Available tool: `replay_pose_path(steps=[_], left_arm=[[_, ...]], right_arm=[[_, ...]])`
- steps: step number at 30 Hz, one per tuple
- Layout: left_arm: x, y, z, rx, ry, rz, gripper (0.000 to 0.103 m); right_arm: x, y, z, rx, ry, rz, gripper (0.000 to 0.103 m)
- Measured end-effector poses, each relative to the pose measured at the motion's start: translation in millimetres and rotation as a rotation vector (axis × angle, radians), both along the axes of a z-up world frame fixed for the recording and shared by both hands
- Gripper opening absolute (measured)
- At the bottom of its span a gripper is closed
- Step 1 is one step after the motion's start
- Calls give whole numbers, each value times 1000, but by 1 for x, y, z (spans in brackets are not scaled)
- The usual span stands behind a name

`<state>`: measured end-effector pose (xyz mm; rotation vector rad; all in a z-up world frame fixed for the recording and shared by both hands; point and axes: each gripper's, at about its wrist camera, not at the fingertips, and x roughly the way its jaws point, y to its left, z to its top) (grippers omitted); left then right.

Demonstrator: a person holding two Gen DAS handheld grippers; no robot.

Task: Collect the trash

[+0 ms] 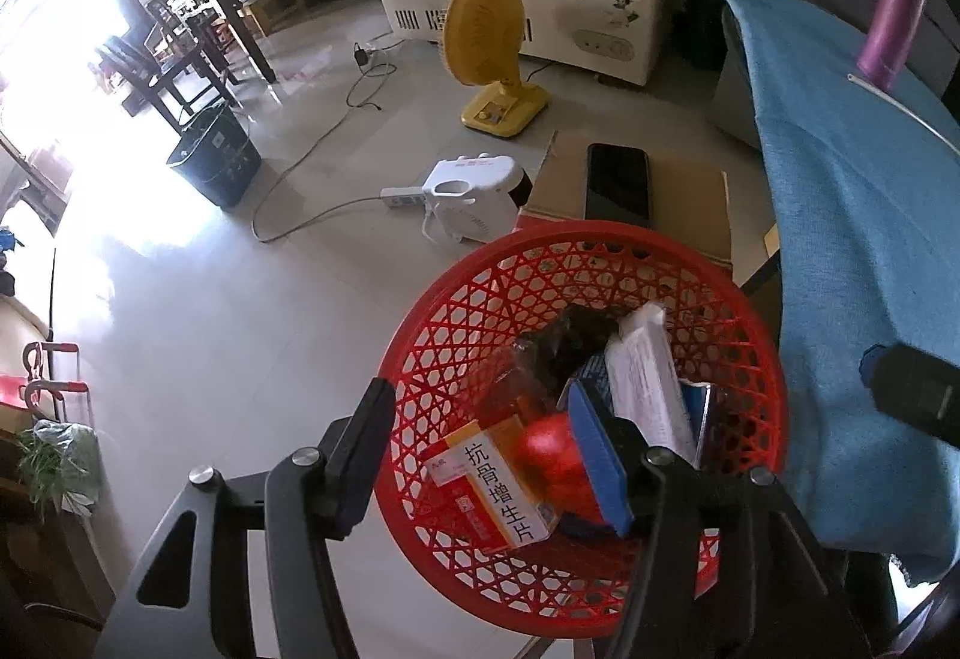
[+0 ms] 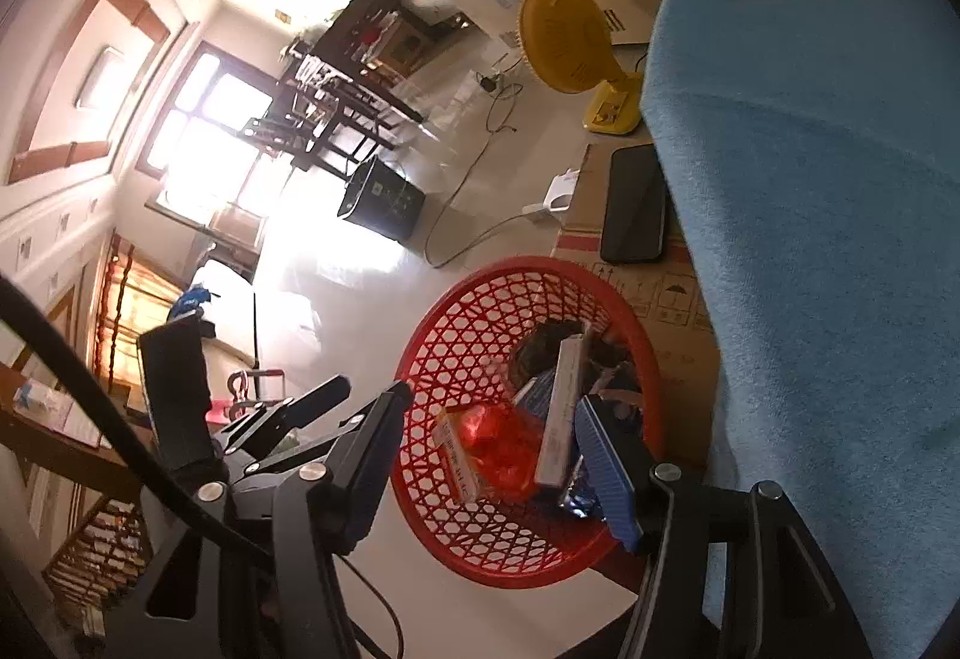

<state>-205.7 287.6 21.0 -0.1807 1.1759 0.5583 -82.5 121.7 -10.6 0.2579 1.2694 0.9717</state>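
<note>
Two grippers hung over the red basket (image 1: pixel 444 323), which stood on the floor beside a cardboard box (image 1: pixel 690 191) and a blue cloth (image 1: pixel 840 239). The left gripper (image 1: pixel 480 455) stood partly open, its pads clear of everything. The right gripper (image 2: pixel 492 455) stood likewise, holding nothing. Inside the basket lay an orange medicine box (image 1: pixel 498 485), a white carton (image 1: pixel 645 377) and red wrapping (image 2: pixel 504 443).

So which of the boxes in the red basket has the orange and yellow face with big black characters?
The medicine box lying flat at the near side of the red basket, beside the red wrapper. The white box stands on edge.
</note>
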Motion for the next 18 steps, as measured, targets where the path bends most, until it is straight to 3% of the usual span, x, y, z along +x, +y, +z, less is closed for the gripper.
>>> replay_pose_path(steps=[7, 11, 16, 18], left_arm=[[2, -10, 9, 2, -14, -24, 61], [11, -30, 30, 11, -62, -78, 61], [30, -79, 78, 26, -196, -195, 63], [38, -103, 96, 35, -251, -251, 73]], right_arm=[[1, -11, 2, -4, -15, -20, 64], [2, -34, 19, -14, -102, -62, 64], [2, -90, 60, -42, -276, -171, 64], [-1, -117, 78, -68, -342, -229, 64]])
